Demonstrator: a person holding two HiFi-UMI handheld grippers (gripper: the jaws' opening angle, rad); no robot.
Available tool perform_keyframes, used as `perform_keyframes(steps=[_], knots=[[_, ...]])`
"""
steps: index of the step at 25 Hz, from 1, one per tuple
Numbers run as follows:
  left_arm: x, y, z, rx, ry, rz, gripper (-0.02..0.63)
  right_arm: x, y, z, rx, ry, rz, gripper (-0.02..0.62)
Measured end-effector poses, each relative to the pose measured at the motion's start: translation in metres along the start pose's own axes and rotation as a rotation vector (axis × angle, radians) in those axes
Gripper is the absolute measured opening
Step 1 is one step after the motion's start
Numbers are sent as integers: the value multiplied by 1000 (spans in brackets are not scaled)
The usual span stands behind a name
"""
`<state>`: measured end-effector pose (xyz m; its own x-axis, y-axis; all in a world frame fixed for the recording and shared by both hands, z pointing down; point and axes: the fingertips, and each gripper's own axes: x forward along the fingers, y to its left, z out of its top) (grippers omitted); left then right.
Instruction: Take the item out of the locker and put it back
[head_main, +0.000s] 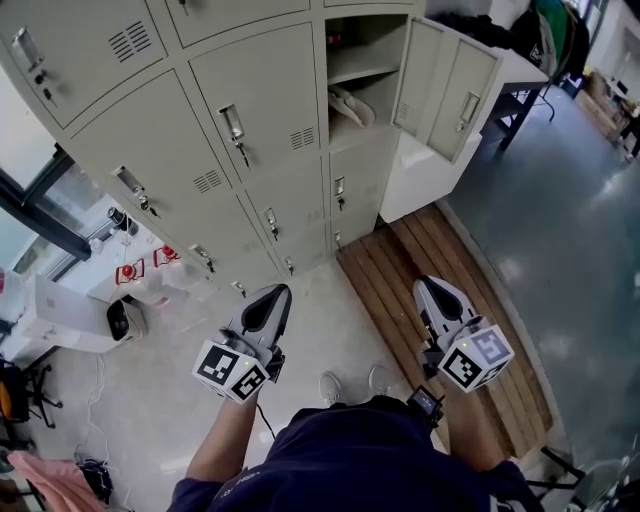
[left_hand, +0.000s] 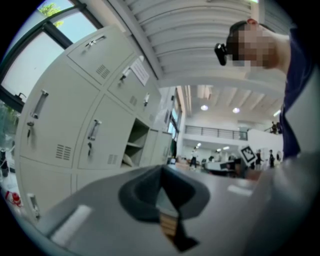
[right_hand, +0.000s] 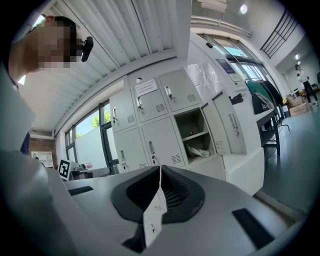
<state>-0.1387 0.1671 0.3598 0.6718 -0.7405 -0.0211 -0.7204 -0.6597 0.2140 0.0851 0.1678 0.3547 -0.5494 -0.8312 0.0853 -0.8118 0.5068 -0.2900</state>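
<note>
No text or label can be read.

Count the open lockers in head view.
1. The open locker is in the bank's rightmost column, its door swung out to the right, a pale item lying inside. All other doors in view are shut; rows beyond the frame may hide more.

Left gripper (head_main: 272, 298), right gripper (head_main: 436, 292) held level, side by side (both jaws together, empty).
</note>
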Motion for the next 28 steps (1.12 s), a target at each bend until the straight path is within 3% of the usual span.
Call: perform_keyframes(steps=[13,28], knots=[[-6,9,11,21,-18,-30,4,14,16,5,-14,-15,-16,6],[32,46,12,19,2,-21,3,69,-12,11,-5,-8,2,6]])
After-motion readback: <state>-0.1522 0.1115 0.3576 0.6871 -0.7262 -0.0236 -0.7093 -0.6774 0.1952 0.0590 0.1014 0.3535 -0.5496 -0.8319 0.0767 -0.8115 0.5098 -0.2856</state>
